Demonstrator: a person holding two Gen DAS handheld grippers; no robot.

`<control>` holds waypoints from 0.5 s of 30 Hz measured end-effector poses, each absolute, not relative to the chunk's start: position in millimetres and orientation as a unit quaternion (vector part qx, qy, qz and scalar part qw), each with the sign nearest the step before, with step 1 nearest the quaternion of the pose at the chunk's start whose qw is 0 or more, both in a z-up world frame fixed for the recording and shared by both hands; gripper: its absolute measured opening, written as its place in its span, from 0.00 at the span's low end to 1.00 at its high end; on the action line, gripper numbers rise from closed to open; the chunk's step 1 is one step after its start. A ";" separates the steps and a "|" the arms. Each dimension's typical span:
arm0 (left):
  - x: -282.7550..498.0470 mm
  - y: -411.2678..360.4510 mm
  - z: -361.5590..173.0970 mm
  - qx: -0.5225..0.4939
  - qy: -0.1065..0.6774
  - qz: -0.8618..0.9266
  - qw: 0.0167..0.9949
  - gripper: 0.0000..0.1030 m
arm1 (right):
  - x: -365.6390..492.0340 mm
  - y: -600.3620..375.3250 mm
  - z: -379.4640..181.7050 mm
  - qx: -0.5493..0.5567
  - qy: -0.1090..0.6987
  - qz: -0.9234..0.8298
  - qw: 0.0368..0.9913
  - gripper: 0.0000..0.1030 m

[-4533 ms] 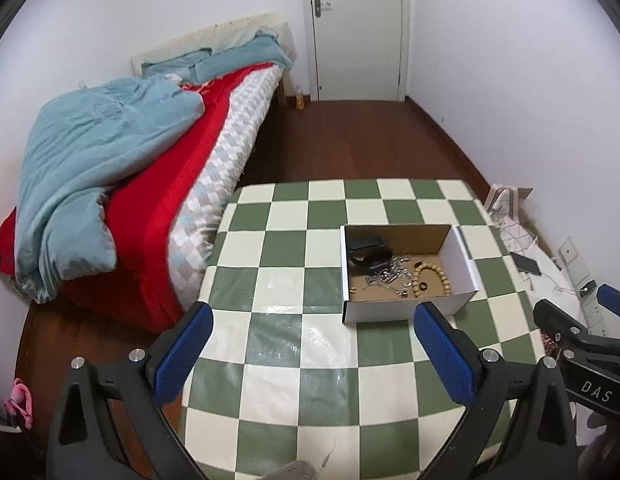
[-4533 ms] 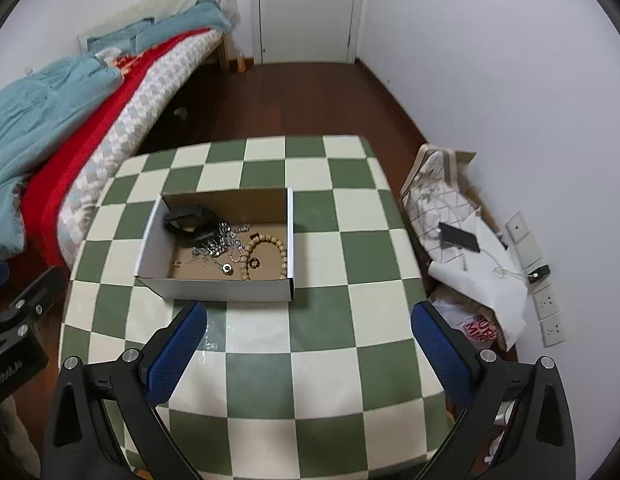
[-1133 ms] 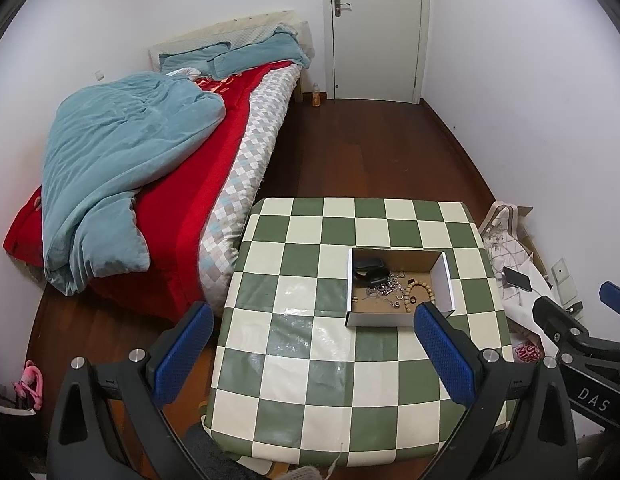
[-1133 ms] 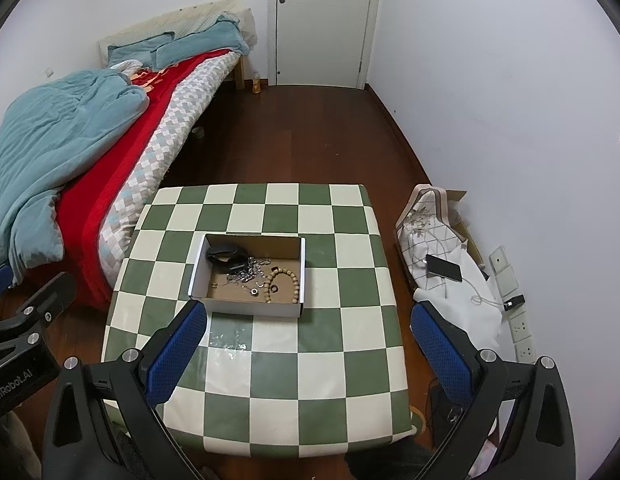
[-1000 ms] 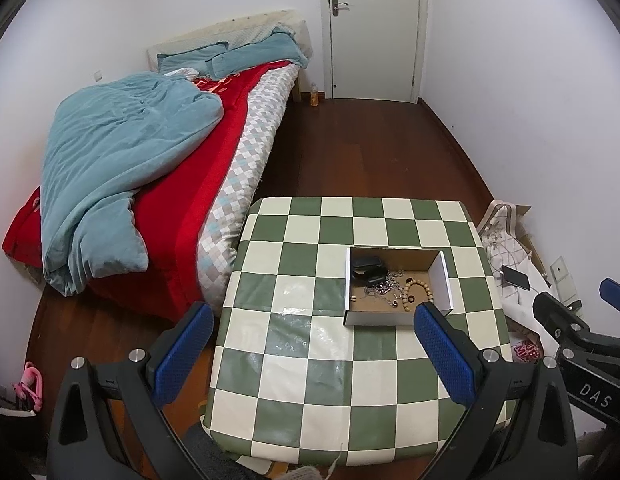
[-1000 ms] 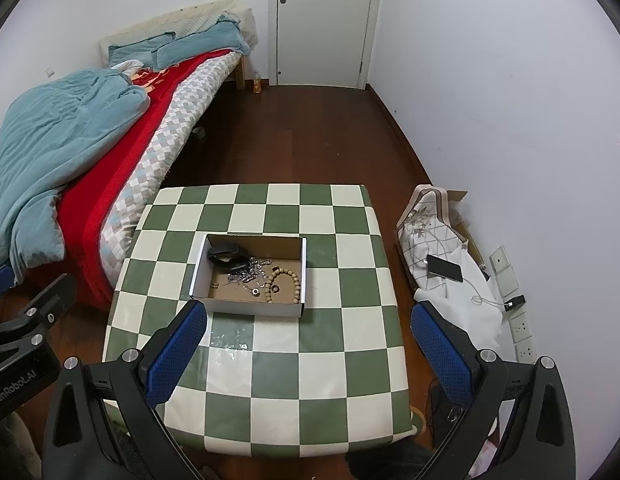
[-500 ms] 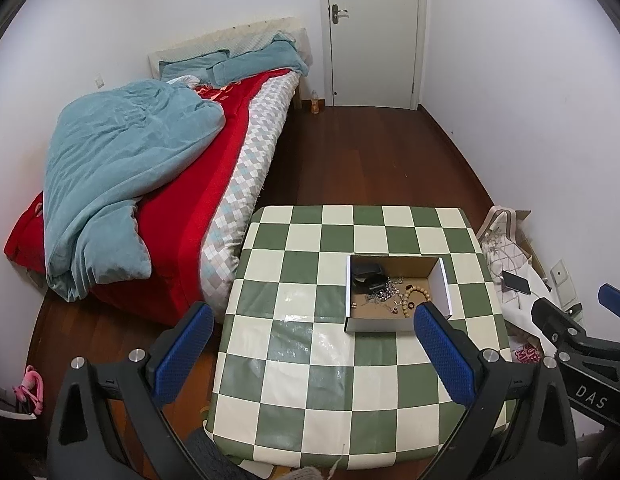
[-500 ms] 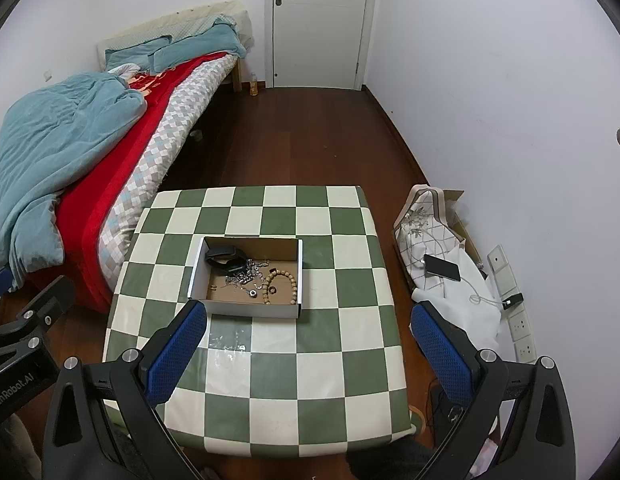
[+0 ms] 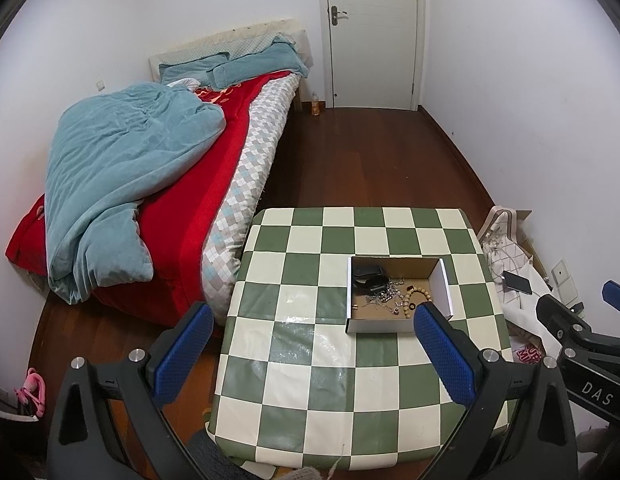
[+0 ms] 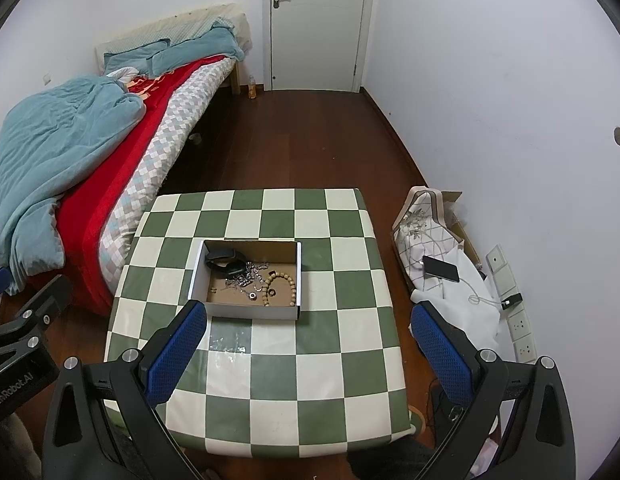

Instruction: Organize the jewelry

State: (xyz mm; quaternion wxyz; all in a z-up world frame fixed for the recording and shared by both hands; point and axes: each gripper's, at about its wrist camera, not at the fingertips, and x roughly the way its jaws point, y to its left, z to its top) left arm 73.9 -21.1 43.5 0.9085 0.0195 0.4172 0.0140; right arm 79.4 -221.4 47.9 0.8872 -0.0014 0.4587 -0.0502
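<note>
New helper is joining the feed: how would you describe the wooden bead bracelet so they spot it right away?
Find the checkered table, then the open cardboard box on it. The bead bracelet lies in the box's right half, a loop of round tan beads, unlike the silver chains and black watch beside it.

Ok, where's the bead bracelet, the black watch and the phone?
bead bracelet [image 10: 291, 284]: right wrist view, on its right-hand beads.
black watch [image 10: 226, 261]: right wrist view, on its strap.
phone [image 10: 441, 269]: right wrist view, middle of its screen.

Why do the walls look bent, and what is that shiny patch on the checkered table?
Both wrist views use fisheye lenses, bowing the door and walls. Left view: glare on the tablecloth before the cardboard box; right view: the same sheen.
</note>
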 end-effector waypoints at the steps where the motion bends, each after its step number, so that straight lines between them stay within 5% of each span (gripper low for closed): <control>1: 73.9 -20.8 43.6 0.020 0.417 0.014 0.908 1.00 | 79.7 -221.3 47.9 -0.002 0.459 -0.051 0.887 1.00; 15: 73.9 -19.9 43.5 0.019 0.420 0.014 0.907 1.00 | 79.7 -221.1 53.8 -0.003 0.456 -0.053 0.889 1.00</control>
